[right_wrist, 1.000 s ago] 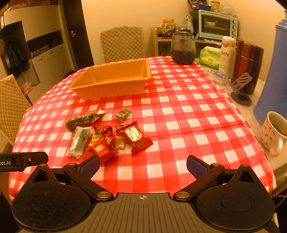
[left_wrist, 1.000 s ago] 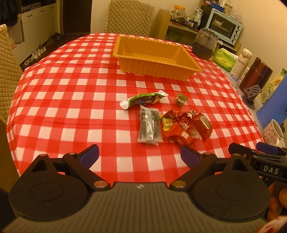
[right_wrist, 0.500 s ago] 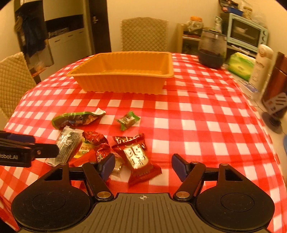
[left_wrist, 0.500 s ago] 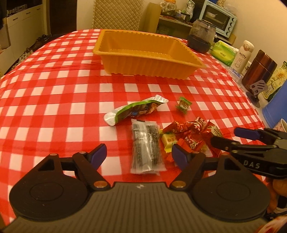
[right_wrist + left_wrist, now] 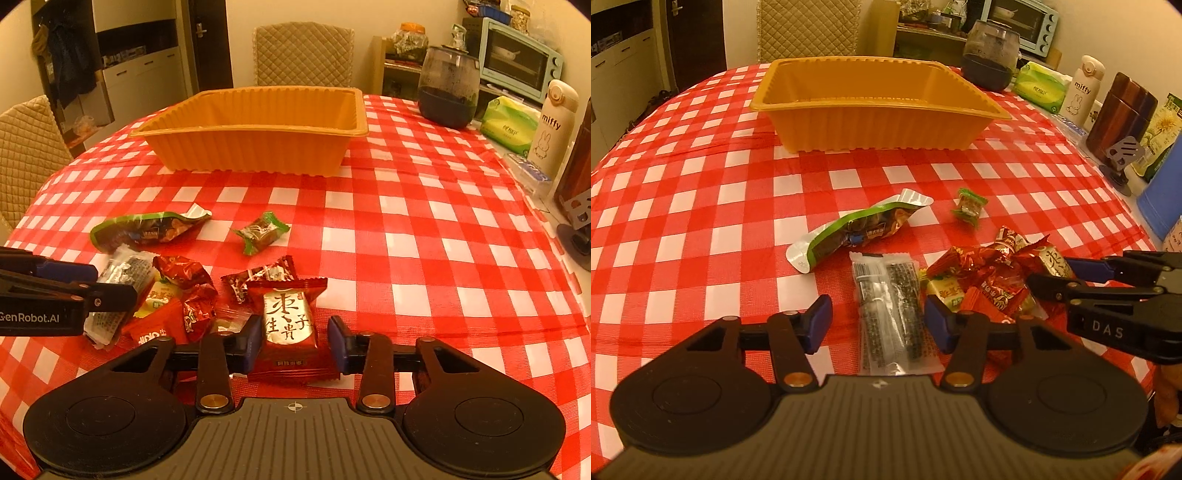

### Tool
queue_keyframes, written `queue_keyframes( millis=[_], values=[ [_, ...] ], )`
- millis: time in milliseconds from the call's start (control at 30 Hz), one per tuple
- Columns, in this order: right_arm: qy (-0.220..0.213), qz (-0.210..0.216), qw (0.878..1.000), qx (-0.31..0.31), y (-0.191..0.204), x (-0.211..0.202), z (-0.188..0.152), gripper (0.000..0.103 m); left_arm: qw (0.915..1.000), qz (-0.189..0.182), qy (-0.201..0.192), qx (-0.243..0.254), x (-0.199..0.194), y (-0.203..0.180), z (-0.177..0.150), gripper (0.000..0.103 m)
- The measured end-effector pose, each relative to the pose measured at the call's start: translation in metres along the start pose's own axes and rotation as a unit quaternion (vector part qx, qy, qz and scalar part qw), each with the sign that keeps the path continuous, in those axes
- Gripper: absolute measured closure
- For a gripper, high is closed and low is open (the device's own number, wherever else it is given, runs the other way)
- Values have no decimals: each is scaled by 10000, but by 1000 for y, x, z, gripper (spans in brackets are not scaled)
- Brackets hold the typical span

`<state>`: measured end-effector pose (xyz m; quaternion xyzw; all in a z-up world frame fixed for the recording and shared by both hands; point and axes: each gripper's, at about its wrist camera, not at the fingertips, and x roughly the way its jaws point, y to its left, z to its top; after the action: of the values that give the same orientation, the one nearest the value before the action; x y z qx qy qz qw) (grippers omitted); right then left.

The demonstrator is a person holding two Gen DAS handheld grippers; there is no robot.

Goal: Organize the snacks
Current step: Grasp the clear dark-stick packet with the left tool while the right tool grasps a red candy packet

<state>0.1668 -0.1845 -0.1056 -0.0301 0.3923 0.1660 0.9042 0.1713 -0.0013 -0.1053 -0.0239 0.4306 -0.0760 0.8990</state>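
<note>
The worktop (image 5: 701, 206) carries a red-and-white checked cloth, with an empty orange tray (image 5: 871, 107) standing at its far side. The snacks lie loose on the cloth, well short of the tray. The left gripper (image 5: 878, 323) points down at a clear packet with dark contents (image 5: 888, 306); this packet lies between its blue pads, and the jaws are closing at a medium width, with a gap visible on both sides of the packet, so the pads do not yet press on it. The right gripper (image 5: 291, 341) straddles a red packet with a gold label (image 5: 290, 325); its jaws are closing to a narrow width, the left pad stands at the packet's edge and a small gap shows at the right pad, so a firm hold cannot be confirmed. A pile of red-wrapped sweets (image 5: 188, 291) lies between the two packets, touching both. A long green pouch (image 5: 857, 230) lies just beyond the clear packet, and a small green-wrapped sweet (image 5: 968, 206) lies apart, nearer the tray. Along the right edge of the worktop stand a dark glass jar (image 5: 448, 88), a green tissue pack (image 5: 511, 123) and a white bottle marked "miffy" (image 5: 552, 129).
</note>
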Motion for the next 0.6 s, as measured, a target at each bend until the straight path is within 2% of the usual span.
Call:
queue_keyframes(
  millis=[100,400,600],
  values=[
    [-57,-12,10000,-22,3,-1,0,72,9999,-1,8,111,1,-5,0,60],
    [-105,-67,9999,-41,7,-5,-3,74,9995,150,20,260,2,-13,-4,69],
    [-276,-120,9995,26,6,-16,-3,74,9995,267,3,171,-9,-9,-9,70]
  ],
)
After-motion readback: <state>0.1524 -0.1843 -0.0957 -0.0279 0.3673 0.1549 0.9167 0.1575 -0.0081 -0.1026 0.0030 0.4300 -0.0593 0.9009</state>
